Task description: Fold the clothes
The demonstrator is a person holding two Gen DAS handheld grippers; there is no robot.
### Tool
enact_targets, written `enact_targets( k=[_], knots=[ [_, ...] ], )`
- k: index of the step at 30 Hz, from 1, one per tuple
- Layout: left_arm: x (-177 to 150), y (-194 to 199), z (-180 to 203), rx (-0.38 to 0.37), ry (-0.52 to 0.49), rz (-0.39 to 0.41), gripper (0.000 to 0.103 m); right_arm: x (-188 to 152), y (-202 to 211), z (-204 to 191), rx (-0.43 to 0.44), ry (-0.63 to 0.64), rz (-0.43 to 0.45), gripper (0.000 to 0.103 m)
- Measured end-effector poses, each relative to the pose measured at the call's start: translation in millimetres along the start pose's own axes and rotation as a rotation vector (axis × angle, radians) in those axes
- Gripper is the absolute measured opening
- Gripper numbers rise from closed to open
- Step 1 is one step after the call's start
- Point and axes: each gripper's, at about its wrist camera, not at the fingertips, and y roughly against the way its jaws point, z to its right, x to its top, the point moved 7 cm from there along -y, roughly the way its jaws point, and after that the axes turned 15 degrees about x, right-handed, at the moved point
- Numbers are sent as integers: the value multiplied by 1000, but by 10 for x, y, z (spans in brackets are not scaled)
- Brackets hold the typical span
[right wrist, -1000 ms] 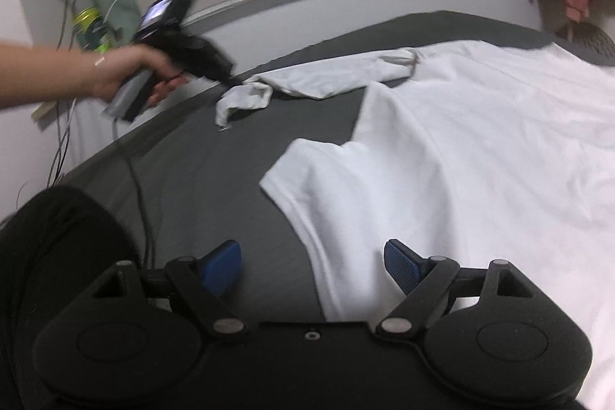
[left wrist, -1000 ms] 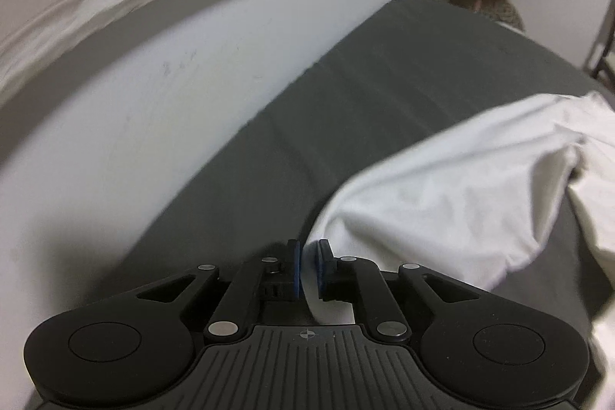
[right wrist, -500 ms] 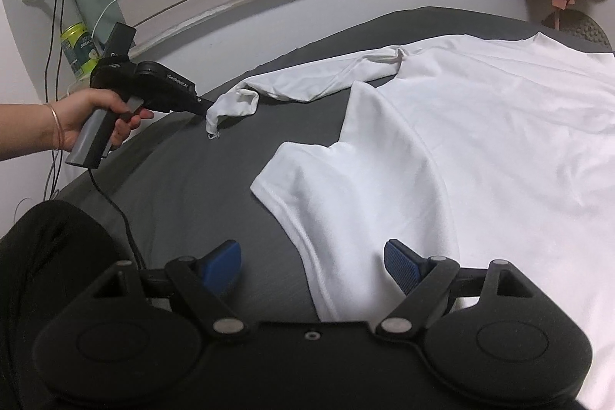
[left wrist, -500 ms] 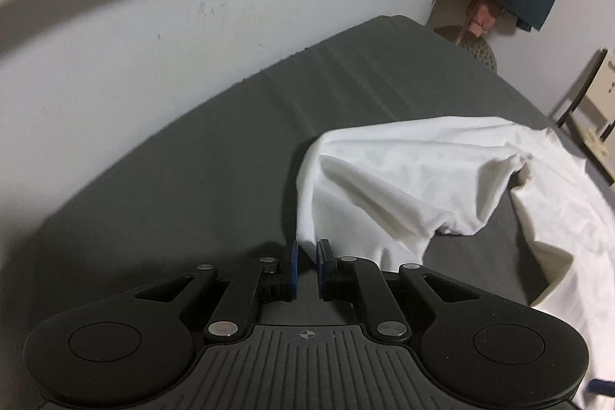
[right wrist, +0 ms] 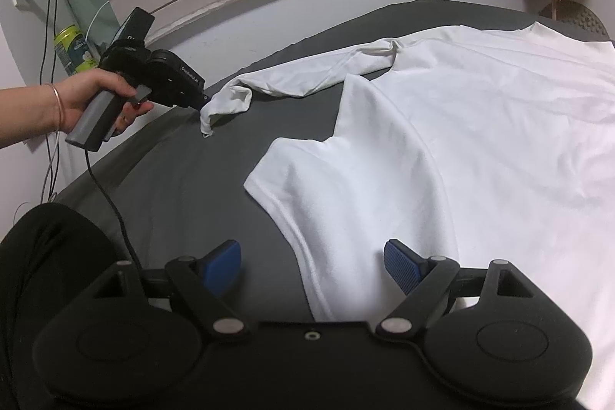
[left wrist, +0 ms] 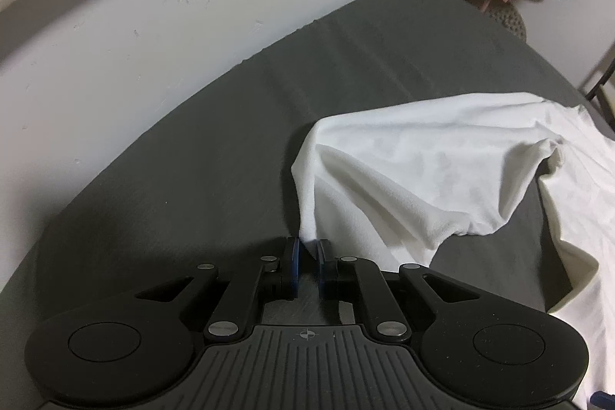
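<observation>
Left gripper pinches sleeve cuff — right gripper gapes wide.

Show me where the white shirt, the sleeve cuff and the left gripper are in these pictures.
white shirt (right wrist: 480, 141): right wrist view, middle of the spread body.
sleeve cuff (right wrist: 226, 102): right wrist view, bunched sleeve end at the left gripper's tip.
left gripper (left wrist: 306, 252): left wrist view, midway between the blue fingertips, pinching cloth.
</observation>
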Motion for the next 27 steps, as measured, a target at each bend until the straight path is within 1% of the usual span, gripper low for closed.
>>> enact_targets(
  k=[4,5,6,7,8,9,10,11,15,16,18,19,20,21,22,23,24,27],
  knots=[
    [-43,10,35,-2,-31,-7,10,5,9,-3,0,3,1,82],
    [-56,13,36,-19,-32,-8,17,6,13,-5,0,4,2,82],
    [-68,17,35,-37,-32,-9,31,8,16,-5,0,4,3,82],
    [-75,25,32,-69,-17,-15,40,9,14,-5,-1,4,3,82],
    [-83,33,35,-114,2,-23,67,11,11,-5,-1,4,3,82],
    [-95,41,54,-144,22,-28,84,9,11,-8,-1,5,3,82],
    [-105,49,75,-171,38,-32,87,6,11,-11,-2,7,2,82],
    [-108,59,112,-154,11,-21,87,4,11,-14,-2,9,1,82],
    [-70,179,183,-103,-66,104,87,9,17,-4,-3,11,3,82],
    [-23,226,126,-107,-19,141,87,11,18,1,-3,11,3,82],
    [67,269,-7,-183,90,167,86,14,21,10,-3,11,4,82],
    [111,287,-71,-218,141,177,86,16,22,14,-3,10,5,82],
    [129,255,-92,-222,147,160,84,18,24,19,-4,10,6,82],
    [148,222,-113,-227,152,143,66,20,25,23,-4,10,6,82],
    [163,192,-131,-231,156,127,56,23,19,24,-3,10,5,82],
    [152,176,-120,-227,139,119,46,26,14,25,-3,10,5,82],
    [139,161,-108,-225,123,111,46,30,15,25,-2,10,6,82],
    [69,122,-32,-250,120,91,46,38,23,24,2,10,9,82]
  ],
)
